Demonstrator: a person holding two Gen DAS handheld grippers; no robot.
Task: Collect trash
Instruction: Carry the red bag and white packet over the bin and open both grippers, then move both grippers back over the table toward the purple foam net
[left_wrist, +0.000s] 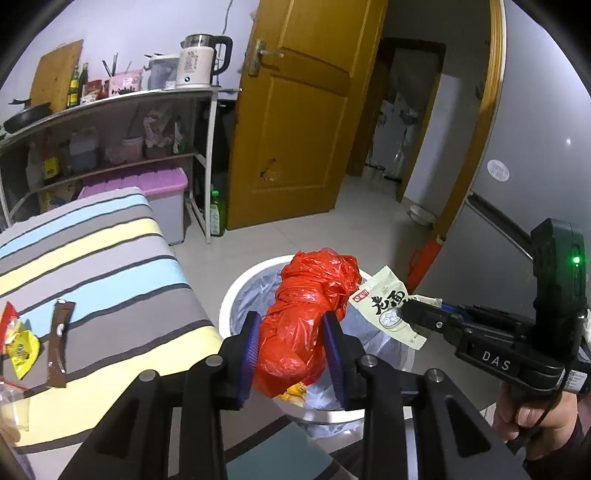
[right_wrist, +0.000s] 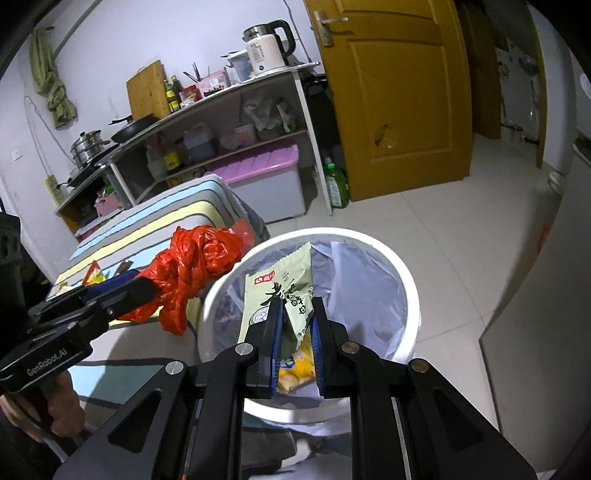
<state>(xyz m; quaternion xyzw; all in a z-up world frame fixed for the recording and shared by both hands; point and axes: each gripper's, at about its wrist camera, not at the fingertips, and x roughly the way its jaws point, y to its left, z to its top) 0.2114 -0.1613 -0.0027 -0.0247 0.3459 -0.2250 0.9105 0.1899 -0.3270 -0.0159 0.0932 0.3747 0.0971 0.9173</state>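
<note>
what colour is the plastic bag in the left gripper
Red plastic bag, clearest in the left wrist view.

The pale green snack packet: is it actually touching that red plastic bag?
Cannot tell. In the left wrist view the green packet overlaps the red bag; in the right wrist view the packet and bag look separate, though neither view shows it plainly.

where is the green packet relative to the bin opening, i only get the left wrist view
Observer: In the right wrist view, the right gripper holds the green packet directly above the white bin's opening.
Operator: and my red bag, is it over the bin too
Observer: Not yet. The red bag in the left gripper hangs outside the rim, on the striped bed's side.
</note>
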